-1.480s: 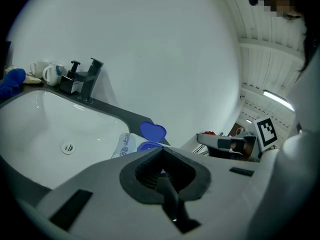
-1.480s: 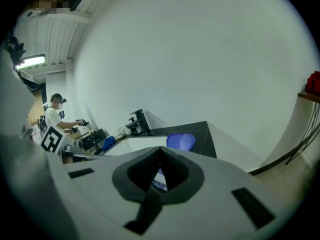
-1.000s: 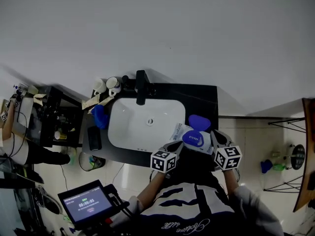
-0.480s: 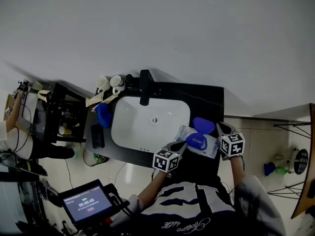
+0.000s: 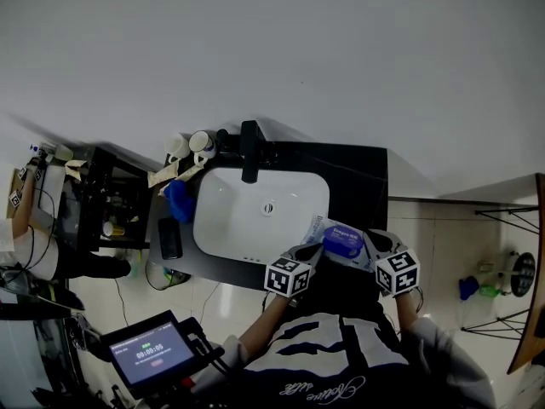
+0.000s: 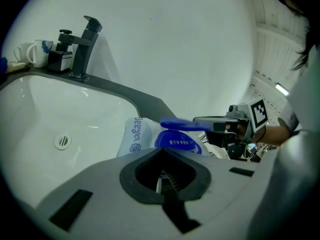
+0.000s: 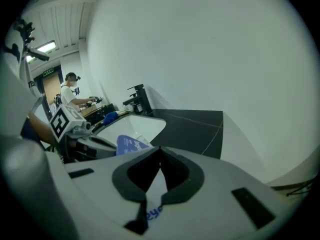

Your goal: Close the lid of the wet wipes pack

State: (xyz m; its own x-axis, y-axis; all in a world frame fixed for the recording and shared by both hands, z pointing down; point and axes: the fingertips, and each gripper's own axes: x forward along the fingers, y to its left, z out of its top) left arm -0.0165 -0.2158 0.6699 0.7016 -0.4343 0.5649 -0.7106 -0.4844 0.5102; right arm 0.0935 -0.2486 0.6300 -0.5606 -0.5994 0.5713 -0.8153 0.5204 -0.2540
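Note:
The wet wipes pack point(image 5: 322, 231), pale with a blue oval lid point(image 5: 343, 242), lies on the black counter at the sink's right near corner. The lid is folded down and, in the left gripper view, the lid point(image 6: 181, 125) hovers nearly level just above its blue base point(image 6: 177, 143). My right gripper point(image 5: 373, 244) is at the pack's right side with its jaws shut; its fingers point(image 6: 216, 123) lie against the lid's edge. From the near left, my left gripper point(image 5: 308, 253) is shut on the edge of the pack point(image 6: 136, 136). Below the right jaws shows the pack point(image 7: 152, 211).
A white sink basin point(image 5: 223, 216) with a black faucet point(image 5: 249, 152) fills the black counter point(image 5: 358, 181). Two mugs point(image 5: 189, 145), a blue cloth point(image 5: 176, 201) and a dark flat device point(image 5: 169, 239) sit at its left. A tablet screen point(image 5: 152, 352) is near left. Another person point(image 7: 70, 91) stands far off.
The blue lid has swung from upright down to nearly flat on the pack. My right gripper moved up beside it, then back toward me. The left gripper stayed put.

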